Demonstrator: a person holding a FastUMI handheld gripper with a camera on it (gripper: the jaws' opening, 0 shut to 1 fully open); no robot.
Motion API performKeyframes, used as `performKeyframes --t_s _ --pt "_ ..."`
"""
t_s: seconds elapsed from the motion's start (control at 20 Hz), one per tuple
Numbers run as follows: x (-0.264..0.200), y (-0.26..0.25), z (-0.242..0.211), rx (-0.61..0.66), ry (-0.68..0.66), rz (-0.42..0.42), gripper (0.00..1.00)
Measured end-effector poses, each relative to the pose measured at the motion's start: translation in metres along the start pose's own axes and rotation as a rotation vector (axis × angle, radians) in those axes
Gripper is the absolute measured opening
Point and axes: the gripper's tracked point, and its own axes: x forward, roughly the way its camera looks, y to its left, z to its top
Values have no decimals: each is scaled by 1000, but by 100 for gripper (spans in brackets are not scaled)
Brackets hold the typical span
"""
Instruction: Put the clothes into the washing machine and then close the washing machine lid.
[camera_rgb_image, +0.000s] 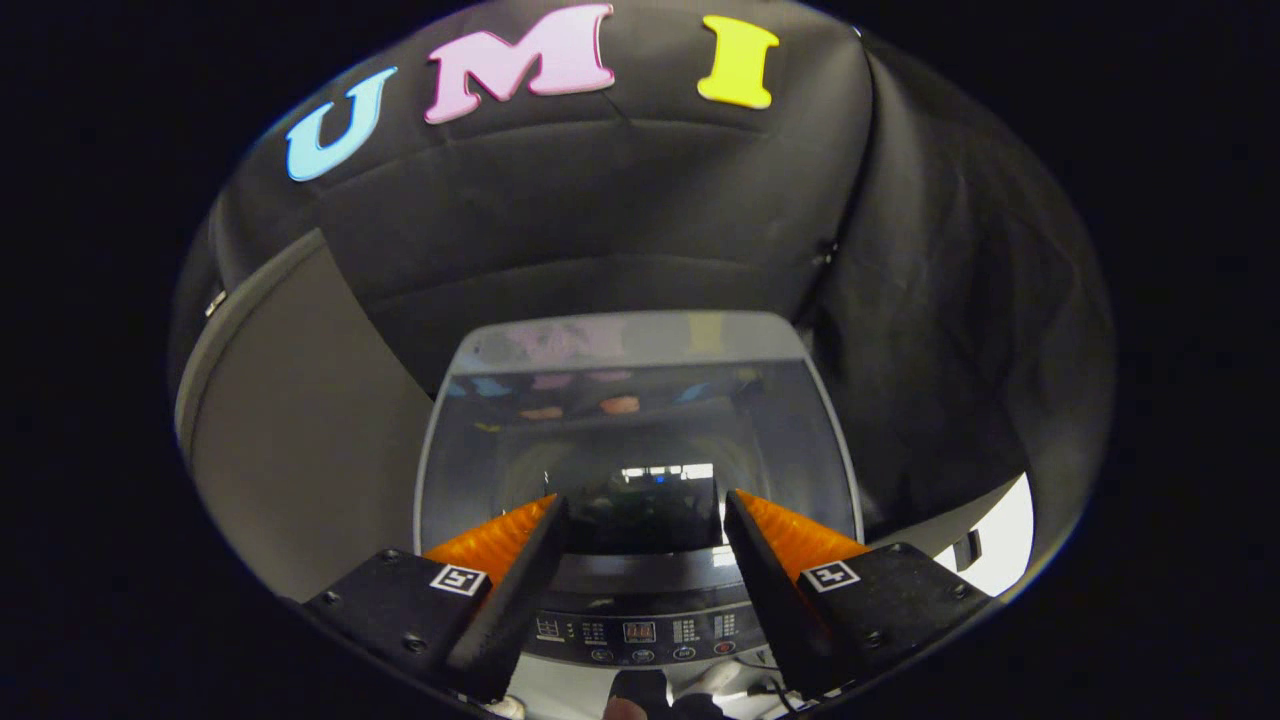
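Tongs (640, 520) are held open, nothing between the fingers. Just below them the control panel (640, 632) is seen; beyond, the washer lid (640, 420) appears already lowered. Clothes cannot be made out. Lid seating should be confirmed by an even press.

Washing machine lid (640, 420) glass is all reflections, so what's behind the lid can't be made out. Gripper (640, 520) fingers spread wide w/ nothing between, covering the lid's lower corners. Control panel (640, 632) just below the lid: both ends hidden by fingers, markings too small to tell. Dark blurry bit (640, 695) below panel, cut off, unidentifiable.
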Motion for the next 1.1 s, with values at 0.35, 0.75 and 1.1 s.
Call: performKeyframes --t_s 0.35,0.75,1.1 --pt "-96 17 101 -5 -310 65 98" --pt "-207 39 180 -4 -575 118 98" --pt "-263 44 213 -11 -708 120 98"
